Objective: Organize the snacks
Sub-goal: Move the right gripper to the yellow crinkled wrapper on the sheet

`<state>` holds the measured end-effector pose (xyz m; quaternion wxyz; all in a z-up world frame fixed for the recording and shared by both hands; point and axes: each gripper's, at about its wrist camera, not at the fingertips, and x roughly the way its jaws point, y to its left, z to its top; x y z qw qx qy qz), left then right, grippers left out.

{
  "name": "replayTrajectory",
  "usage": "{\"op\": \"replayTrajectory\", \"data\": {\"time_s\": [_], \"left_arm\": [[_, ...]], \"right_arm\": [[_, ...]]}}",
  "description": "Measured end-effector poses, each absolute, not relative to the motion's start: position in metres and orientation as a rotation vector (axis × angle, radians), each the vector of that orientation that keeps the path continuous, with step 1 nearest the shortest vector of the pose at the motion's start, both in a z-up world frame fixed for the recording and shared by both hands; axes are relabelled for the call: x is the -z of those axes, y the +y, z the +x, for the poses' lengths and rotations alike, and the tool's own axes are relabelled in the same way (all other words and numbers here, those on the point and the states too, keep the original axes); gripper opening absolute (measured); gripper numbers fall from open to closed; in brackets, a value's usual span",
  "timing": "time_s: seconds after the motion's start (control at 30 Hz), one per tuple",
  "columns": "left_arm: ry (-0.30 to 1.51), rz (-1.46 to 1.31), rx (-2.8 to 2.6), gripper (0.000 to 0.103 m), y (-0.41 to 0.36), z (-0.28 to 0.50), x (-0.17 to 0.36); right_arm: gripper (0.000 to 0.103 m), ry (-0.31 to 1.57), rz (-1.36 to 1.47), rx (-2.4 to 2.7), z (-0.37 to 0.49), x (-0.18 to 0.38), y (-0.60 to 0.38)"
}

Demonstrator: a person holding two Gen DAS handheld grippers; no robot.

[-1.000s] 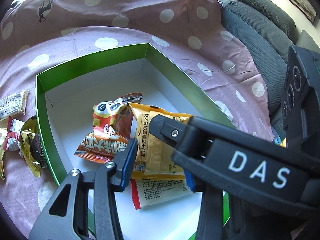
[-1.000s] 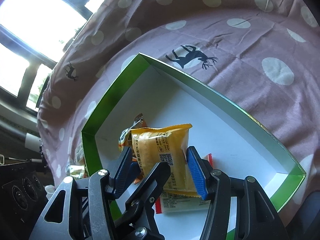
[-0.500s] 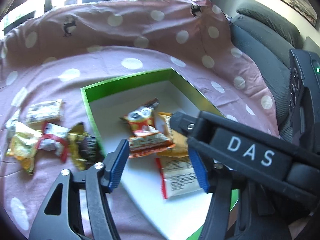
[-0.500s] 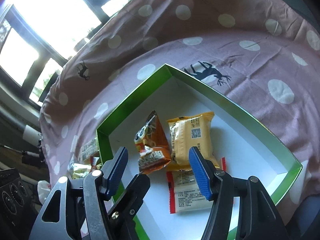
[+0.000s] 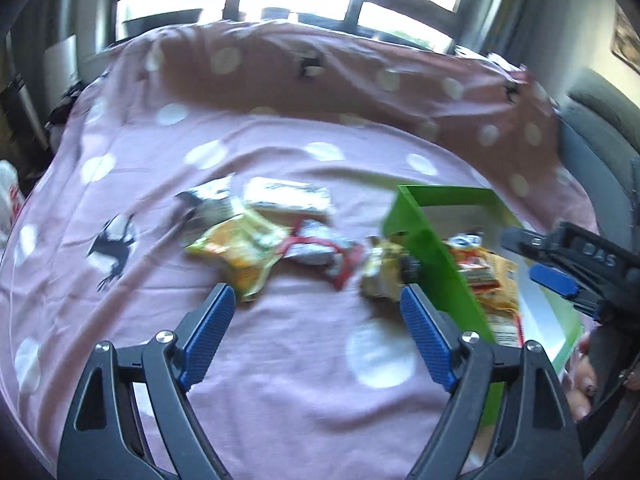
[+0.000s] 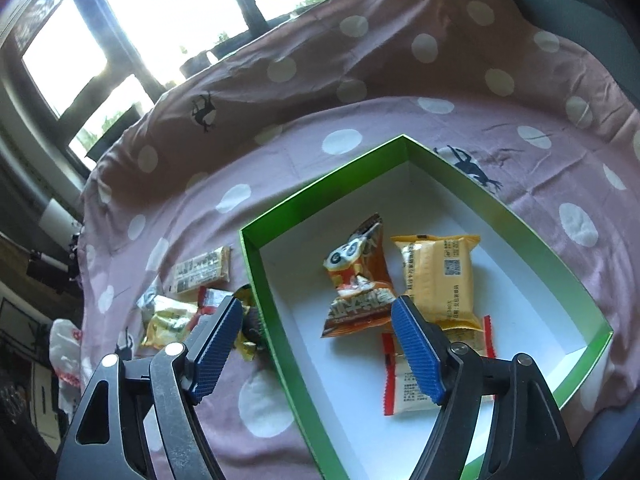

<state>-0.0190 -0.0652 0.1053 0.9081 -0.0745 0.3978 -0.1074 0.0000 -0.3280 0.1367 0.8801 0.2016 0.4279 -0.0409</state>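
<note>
Grippers, two: left gripper [image 5: 312,332] and right gripper [image 6: 316,344], jaws opening, nothing between them. Beyond, green box [image 6: 264,292] on the polka-dot cloth [image 6: 248,392] holds three snack packets [image 6: 436,280]; further packets [image 5: 244,252] lie beside it, count unclear.

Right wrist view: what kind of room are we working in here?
Likely a home living room or bedroom. A pink polka-dot cloth with deer prints covers the work surface, large windows stand behind it, and a grey upholstered seat sits beside it. A framed picture hangs on the wall.
</note>
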Motion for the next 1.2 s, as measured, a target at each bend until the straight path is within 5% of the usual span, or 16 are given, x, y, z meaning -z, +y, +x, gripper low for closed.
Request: {"op": "replayTrajectory", "data": {"time_s": [0.27, 0.47, 0.8, 1.07, 1.2], "left_arm": [[0.874, -0.244, 0.05, 0.086, -0.01, -0.005, -0.086], [0.899, -0.279, 0.033, 0.086, 0.011, 0.001, -0.079], [0.916, -0.314, 0.039, 0.086, 0.022, 0.004, -0.076], [0.924, -0.322, 0.036, 0.087, 0.023, 0.005, -0.075], [0.931, -0.327, 0.025, 0.087, 0.026, 0.005, -0.074]], "right_arm": [[0.077, 0.926, 0.339, -0.083, 0.011, -0.128, -0.259], [0.053, 0.97, 0.195, 0.054, 0.03, -0.101, -0.225], [0.048, 1.002, -0.038, 0.212, 0.057, -0.074, -0.203], [0.024, 0.98, -0.121, 0.218, 0.055, -0.073, -0.197], [0.021, 0.982, -0.05, 0.128, 0.046, -0.08, -0.2]]}}
